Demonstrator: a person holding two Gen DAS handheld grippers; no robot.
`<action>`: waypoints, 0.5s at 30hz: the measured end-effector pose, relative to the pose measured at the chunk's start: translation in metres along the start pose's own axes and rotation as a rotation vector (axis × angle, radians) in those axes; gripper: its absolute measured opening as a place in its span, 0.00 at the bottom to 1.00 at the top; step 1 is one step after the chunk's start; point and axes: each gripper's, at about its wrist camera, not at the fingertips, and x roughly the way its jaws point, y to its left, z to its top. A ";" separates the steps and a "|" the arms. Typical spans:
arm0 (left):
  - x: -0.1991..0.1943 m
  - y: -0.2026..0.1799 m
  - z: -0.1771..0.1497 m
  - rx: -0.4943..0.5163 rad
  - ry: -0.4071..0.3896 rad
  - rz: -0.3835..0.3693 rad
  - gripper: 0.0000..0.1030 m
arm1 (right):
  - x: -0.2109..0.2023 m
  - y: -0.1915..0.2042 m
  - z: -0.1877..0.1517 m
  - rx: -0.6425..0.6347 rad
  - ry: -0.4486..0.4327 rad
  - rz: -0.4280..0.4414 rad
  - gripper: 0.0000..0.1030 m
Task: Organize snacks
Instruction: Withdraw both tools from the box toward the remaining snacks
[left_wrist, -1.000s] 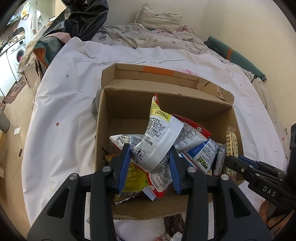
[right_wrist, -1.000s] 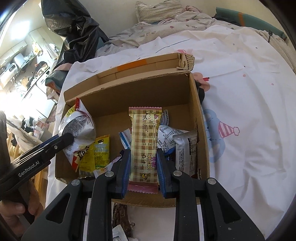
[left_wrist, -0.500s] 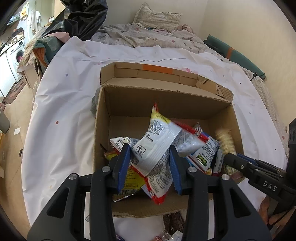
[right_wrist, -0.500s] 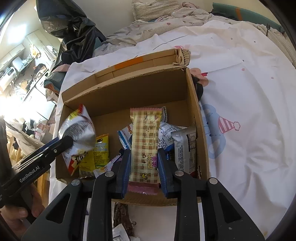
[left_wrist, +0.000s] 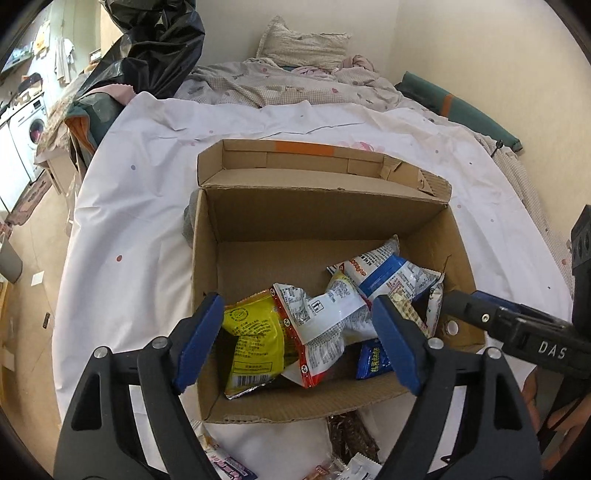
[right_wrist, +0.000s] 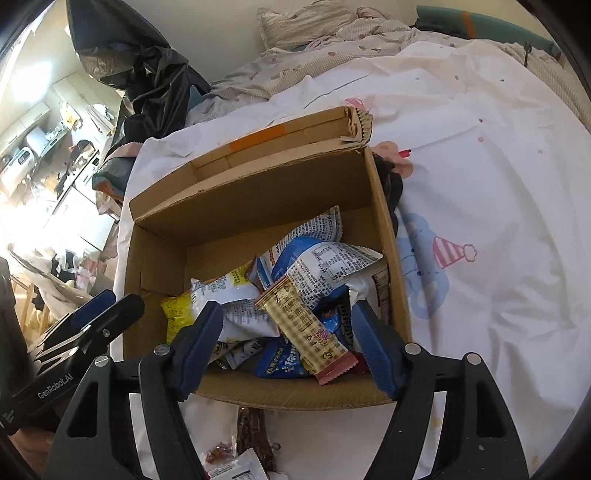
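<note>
Both my left gripper (left_wrist: 297, 341) and right gripper (right_wrist: 286, 347) had just opened their jaws, nothing pinched. Crinkly foil snack packets (left_wrist: 321, 314) lay loose in the brown cardboard box (left_wrist: 321, 210) on the bed. I judged them light, slippery, crushable; best taken by a sealed edge.
</note>
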 end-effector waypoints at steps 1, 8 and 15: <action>0.000 0.001 0.000 -0.003 0.001 -0.002 0.77 | -0.001 0.000 0.000 0.004 0.001 0.001 0.73; -0.007 0.004 -0.002 -0.021 0.008 0.000 0.77 | -0.012 -0.003 -0.002 0.026 -0.012 0.023 0.73; -0.024 0.006 -0.004 -0.031 0.012 -0.006 0.77 | -0.038 0.002 -0.008 0.009 -0.052 0.041 0.74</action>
